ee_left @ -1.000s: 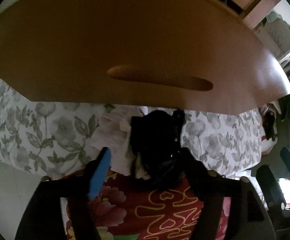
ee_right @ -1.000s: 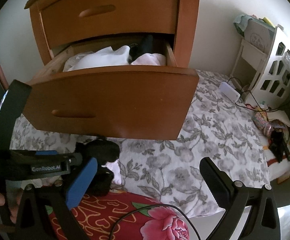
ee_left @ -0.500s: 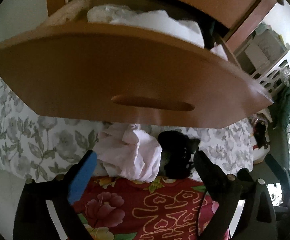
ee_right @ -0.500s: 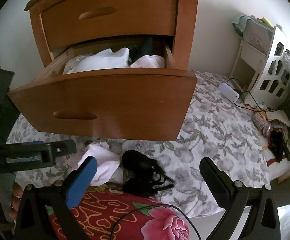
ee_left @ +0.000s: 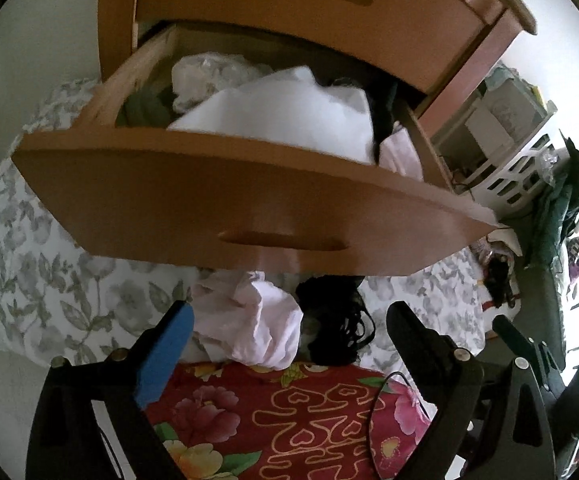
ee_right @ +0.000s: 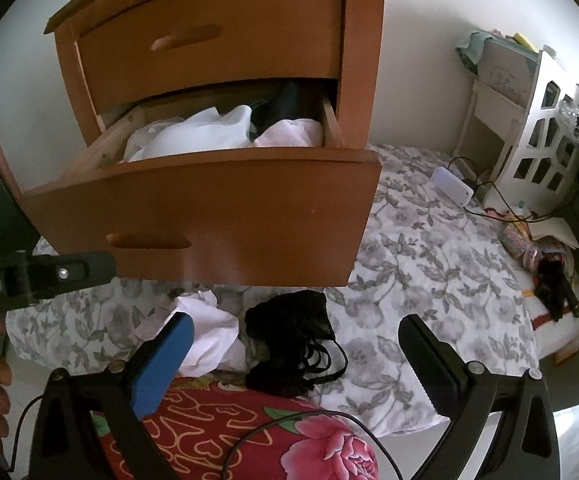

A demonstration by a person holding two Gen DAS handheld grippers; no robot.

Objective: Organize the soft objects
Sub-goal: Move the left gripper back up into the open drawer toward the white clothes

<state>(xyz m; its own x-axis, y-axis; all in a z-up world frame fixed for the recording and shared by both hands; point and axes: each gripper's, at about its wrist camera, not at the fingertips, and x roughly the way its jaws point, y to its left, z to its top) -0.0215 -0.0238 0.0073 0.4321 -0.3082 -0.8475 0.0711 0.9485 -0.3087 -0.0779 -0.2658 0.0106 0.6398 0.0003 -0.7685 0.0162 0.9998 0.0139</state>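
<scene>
The landmark is the open drawer (ee_right: 209, 208) of the wooden nightstand (ee_right: 361, 60), which stands pulled out over a bed with a grey floral sheet (ee_right: 429, 260). Inside the drawer lie white clothes (ee_right: 193, 136), a pale pink piece (ee_right: 289, 134) at its right end, and something dark (ee_right: 285, 104) behind them.

Below the drawer front, on the sheet, two soft things lie just beside each other: a crumpled pale pink garment (ee_left: 257, 320) under the drawer's middle and a black lace garment (ee_right: 289, 340) with thin straps to the right of it. Both touch the edge of a red flowered blanket (ee_left: 289, 420) that lies nearer to the cameras than the drawer.

The left gripper (ee_left: 289, 320) hangs in front of the drawer, above the two garments; its jaws have just been opening and now stand wide apart, with nothing pressed between them. The right gripper (ee_right: 297, 344) is also wide open and holds nothing; the black garment shows between its fingers but is not touched.

To the right of the drawer, against the wall, stands a white shelf unit (ee_right: 537, 136)
</scene>
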